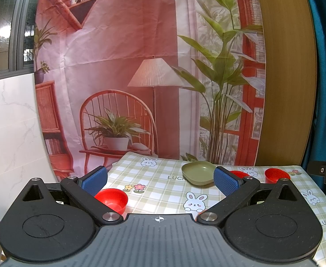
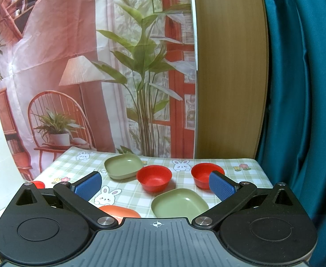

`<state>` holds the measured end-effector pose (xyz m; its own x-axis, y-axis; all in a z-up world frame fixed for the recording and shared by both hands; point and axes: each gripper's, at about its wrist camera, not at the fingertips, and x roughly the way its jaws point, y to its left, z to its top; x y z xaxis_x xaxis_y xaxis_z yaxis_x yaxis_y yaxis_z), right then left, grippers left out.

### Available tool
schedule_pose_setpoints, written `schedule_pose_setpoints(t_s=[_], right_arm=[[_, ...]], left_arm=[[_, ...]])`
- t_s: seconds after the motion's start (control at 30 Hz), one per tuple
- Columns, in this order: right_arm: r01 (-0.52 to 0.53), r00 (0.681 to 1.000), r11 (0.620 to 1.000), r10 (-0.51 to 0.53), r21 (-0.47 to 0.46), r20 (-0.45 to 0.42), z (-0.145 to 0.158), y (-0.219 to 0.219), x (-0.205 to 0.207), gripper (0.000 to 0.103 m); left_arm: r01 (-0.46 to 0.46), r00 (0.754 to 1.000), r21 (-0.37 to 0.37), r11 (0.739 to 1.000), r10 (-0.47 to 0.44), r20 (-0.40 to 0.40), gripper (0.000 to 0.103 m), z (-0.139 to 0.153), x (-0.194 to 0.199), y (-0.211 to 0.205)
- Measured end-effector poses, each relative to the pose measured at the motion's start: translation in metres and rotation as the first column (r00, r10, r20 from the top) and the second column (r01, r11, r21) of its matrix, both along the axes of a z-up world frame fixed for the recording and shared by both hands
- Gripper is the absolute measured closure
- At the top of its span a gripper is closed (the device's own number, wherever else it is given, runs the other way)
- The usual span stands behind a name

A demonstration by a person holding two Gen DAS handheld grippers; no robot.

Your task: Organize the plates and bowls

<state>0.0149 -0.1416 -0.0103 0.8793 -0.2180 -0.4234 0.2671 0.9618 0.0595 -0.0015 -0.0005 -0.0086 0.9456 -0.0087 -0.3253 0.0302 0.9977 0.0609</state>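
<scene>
In the right wrist view, two green square plates sit on the checked tablecloth, one far and one near. Two red bowls stand between them, one in the middle and one to the right. An orange plate lies near, partly hidden by my gripper, and a third red bowl peeks out at the left. My right gripper is open and empty above the near edge. In the left wrist view, my left gripper is open and empty, with a red bowl by its left finger and the green plate ahead.
The table has a bunny-print checked cloth and ends at a printed fabric backdrop. A wooden panel and teal curtain stand to the right. Two more red bowls show behind the left gripper's right finger.
</scene>
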Motion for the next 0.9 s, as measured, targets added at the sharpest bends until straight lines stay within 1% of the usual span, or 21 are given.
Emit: schedule_pose_setpoints(t_s=[0.33, 0.4, 0.53, 0.63, 0.73, 0.8, 0.9], right_arm=[[-0.001, 1.0, 1.0, 0.001, 0.0, 0.0, -0.002, 0.0, 0.0, 0.0], [-0.008, 1.0, 1.0, 0.008, 0.0, 0.001, -0.003, 0.0, 0.0, 0.0], [-0.03, 0.999, 0.999, 0.029, 0.021, 0.037, -0.001, -0.003, 0.0, 0.0], [-0.036, 0.995, 0.998, 0.031, 0.05, 0.093, 0.001, -0.015, 0.005, 0.0], [-0.033, 0.992, 0.996, 0.022, 0.083, 0.125, 0.0, -0.029, 0.015, 0.0], [-0.031, 0.991, 0.996, 0.019, 0.089, 0.13, -0.005, -0.035, 0.024, 0.0], [-0.02, 0.993, 0.998, 0.013, 0.061, 0.12, -0.013, -0.039, 0.042, 0.0]], left_arm=[[-0.001, 1.0, -0.005, 1.0, 0.001, -0.005, 0.0, 0.0, 0.0, 0.0], [-0.005, 1.0, -0.005, 1.0, 0.005, -0.019, 0.0, 0.0, 0.001, -0.001], [-0.006, 0.999, -0.004, 1.0, 0.006, -0.036, 0.0, 0.0, 0.007, -0.001], [-0.006, 0.999, 0.0, 1.0, 0.006, -0.037, 0.0, 0.001, 0.016, 0.002], [0.007, 0.999, -0.008, 1.0, -0.007, -0.037, 0.0, 0.001, 0.03, 0.007], [0.009, 0.999, 0.0, 1.0, -0.009, -0.04, 0.0, 0.001, 0.04, 0.009], [0.022, 0.999, 0.011, 1.0, -0.022, -0.05, 0.0, -0.001, 0.059, 0.012]])
